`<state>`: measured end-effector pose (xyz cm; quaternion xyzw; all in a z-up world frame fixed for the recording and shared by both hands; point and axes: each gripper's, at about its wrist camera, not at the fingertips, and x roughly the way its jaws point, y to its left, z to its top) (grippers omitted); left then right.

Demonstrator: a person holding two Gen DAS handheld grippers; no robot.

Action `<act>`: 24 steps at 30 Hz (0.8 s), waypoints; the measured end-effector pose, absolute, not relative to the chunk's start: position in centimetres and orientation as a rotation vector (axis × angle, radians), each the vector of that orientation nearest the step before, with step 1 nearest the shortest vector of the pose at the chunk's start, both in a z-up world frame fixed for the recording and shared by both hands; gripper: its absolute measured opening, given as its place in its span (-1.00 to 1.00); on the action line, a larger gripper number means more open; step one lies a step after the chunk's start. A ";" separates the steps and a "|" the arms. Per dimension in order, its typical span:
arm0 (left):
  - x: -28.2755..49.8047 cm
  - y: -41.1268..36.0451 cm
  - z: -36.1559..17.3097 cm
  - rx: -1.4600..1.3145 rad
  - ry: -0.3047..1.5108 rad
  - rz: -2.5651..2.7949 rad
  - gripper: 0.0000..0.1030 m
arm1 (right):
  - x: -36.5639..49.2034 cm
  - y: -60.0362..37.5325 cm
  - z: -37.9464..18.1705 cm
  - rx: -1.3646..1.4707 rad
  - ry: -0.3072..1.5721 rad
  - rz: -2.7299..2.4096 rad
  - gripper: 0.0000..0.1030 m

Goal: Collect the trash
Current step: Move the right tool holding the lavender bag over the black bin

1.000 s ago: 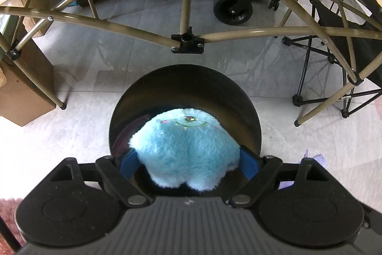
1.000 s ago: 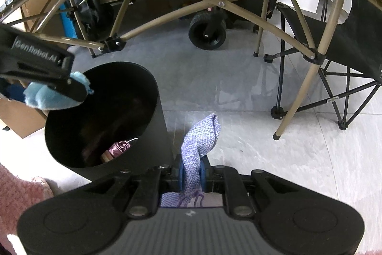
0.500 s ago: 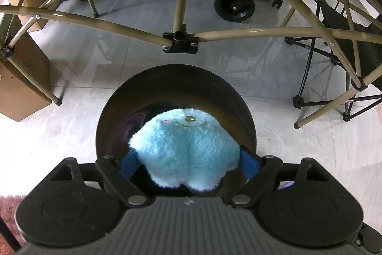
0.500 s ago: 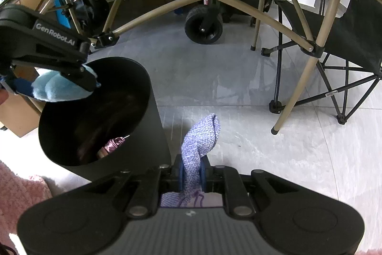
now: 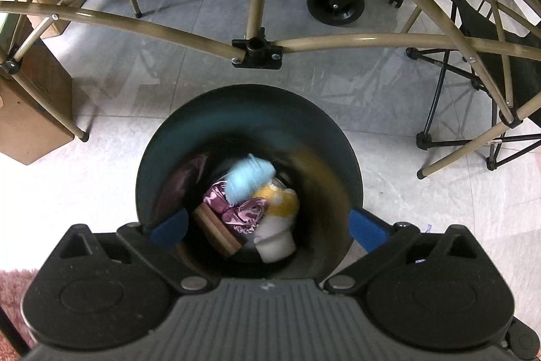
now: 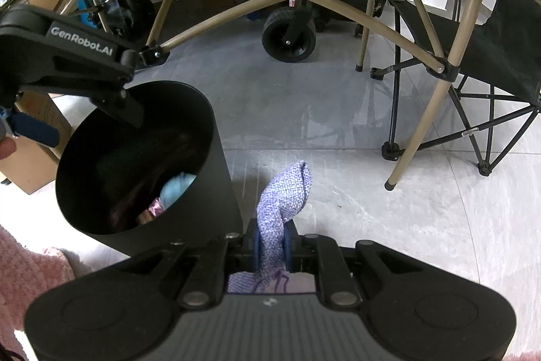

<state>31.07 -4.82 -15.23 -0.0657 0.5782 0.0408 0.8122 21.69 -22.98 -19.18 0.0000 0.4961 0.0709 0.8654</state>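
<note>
Over the black bin (image 5: 350,171) in the left wrist view, the left gripper (image 5: 267,227) is opening wide with nothing between its pads, and the blue plush (image 5: 248,180) is lying blurred inside on other trash. In the right wrist view, the right gripper (image 6: 272,247) is clamping a purple knit cloth (image 6: 282,192), the bin (image 6: 216,202) standing at nine o'clock of it.
</note>
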 end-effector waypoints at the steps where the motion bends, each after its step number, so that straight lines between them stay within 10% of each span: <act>1: 31.0 -4.8 -15.2 -0.139 1.235 0.085 1.00 | 21.7 -23.0 -19.2 0.000 1.039 0.149 -0.75; 24: 29.9 -3.8 -14.7 -0.096 1.211 0.101 1.00 | 21.2 -22.4 -17.7 -0.001 0.987 0.165 -0.75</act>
